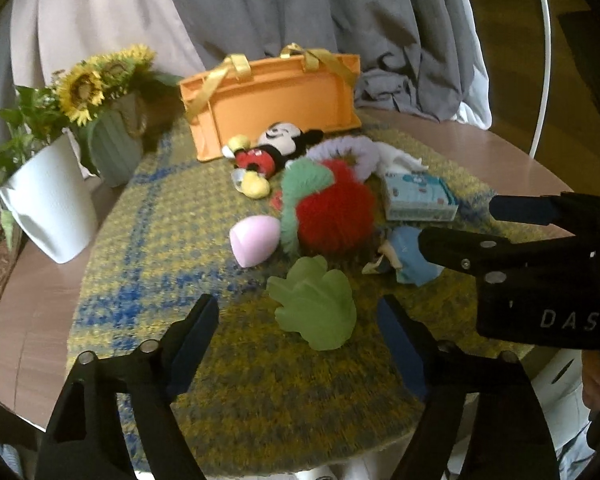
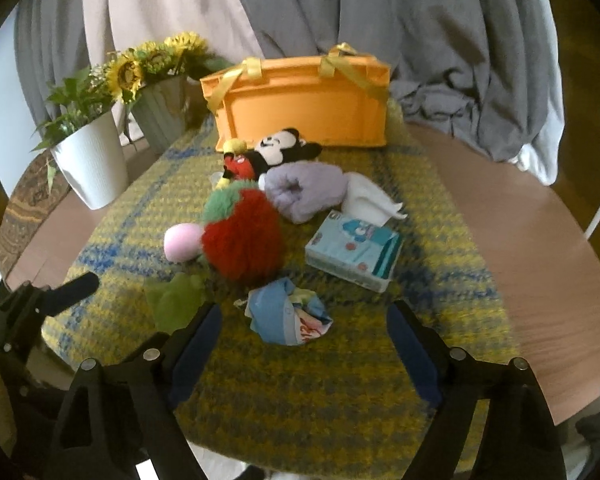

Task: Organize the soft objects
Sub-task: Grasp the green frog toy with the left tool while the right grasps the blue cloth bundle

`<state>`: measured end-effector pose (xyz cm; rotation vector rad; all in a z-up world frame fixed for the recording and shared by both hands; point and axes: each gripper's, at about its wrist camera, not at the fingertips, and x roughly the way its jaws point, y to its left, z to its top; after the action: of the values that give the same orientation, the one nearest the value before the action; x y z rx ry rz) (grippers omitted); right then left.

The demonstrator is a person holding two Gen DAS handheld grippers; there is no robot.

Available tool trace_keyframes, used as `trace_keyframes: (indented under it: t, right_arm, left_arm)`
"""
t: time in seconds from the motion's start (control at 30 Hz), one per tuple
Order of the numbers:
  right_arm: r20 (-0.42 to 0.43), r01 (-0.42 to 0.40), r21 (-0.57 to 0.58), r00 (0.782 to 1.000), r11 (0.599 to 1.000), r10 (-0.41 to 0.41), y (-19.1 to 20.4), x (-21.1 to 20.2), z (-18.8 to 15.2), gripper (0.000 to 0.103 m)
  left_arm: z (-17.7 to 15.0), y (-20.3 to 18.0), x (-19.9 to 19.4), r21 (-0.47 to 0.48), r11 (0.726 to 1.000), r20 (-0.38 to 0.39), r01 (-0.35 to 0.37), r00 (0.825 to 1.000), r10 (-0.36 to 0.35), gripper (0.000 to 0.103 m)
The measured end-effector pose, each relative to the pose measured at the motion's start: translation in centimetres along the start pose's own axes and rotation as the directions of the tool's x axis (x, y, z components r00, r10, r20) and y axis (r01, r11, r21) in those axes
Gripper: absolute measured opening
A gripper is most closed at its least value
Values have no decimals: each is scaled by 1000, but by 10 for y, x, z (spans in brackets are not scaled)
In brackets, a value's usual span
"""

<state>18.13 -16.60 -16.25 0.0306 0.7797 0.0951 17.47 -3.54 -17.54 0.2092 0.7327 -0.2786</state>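
orange basket [image 2: 300, 108] – yellow-blue plaid mat [image 2: 300, 400] – red-green fuzzy plush [image 2: 242, 240], pink sponge [image 1: 254, 240]

— How is the mat [image 2: 340, 400] laid out?
— At its far edge a basket [image 2: 300, 112] is set, with a mouse plush [image 2: 272, 152] just before it (touching the furry ball [image 2: 240, 240]).
— And the tissue pack [image 2: 352, 252]?
— It is placed right of the ball; two plant pots [image 2: 92, 160] are stood at the left, off the mat.

From my left wrist view, the red pompom [image 1: 334, 208] hides part of the purple roll [image 1: 352, 152]. From my right, my finger [image 2: 196, 344] covers the green toy's [image 2: 176, 300] edge.
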Motion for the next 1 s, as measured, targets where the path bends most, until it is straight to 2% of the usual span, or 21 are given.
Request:
trace_keyframes:
  t: [0.3, 0.43, 0.5, 0.57, 0.67, 0.73, 0.77, 1.0]
  right_arm:
    - [-83, -17, -7, 996, 1000, 16, 2, 34, -2, 71]
    - [-102, -23, -15, 995, 1000, 21, 3, 43, -2, 63]
    - [-113, -38, -17, 993, 999, 36, 5, 46, -2, 53]
    - [-124, -53, -15, 991, 999, 50, 6, 49, -2, 47]
    - [-118, -48, -16, 992, 999, 46, 8, 48, -3, 45]
    - [-113, -38, -14, 993, 999, 36, 8, 45, -4, 44]
    - [-111, -36, -8, 993, 999, 35, 8, 43, -5, 44]
    - [-94, -17, 29, 995, 999, 20, 8, 29, -3, 44]
  left_arm:
    - [0, 5, 21, 15, 999, -44, 52, 998, -51, 52]
    - [1, 8, 23, 1, 997, -51, 78, 996, -78, 49]
    - [2, 10, 24, -4, 996, -56, 85, 995, -85, 49]
    - [3, 11, 25, -10, 996, -61, 93, 994, -94, 49]
    - [4, 13, 24, -18, 994, -66, 105, 992, -106, 49]
    - [6, 14, 23, -24, 993, -65, 116, 991, -117, 34]
    - [7, 15, 22, -25, 993, -64, 118, 991, -120, 33]
    - [10, 16, 20, -18, 991, -48, 136, 989, -137, 30]
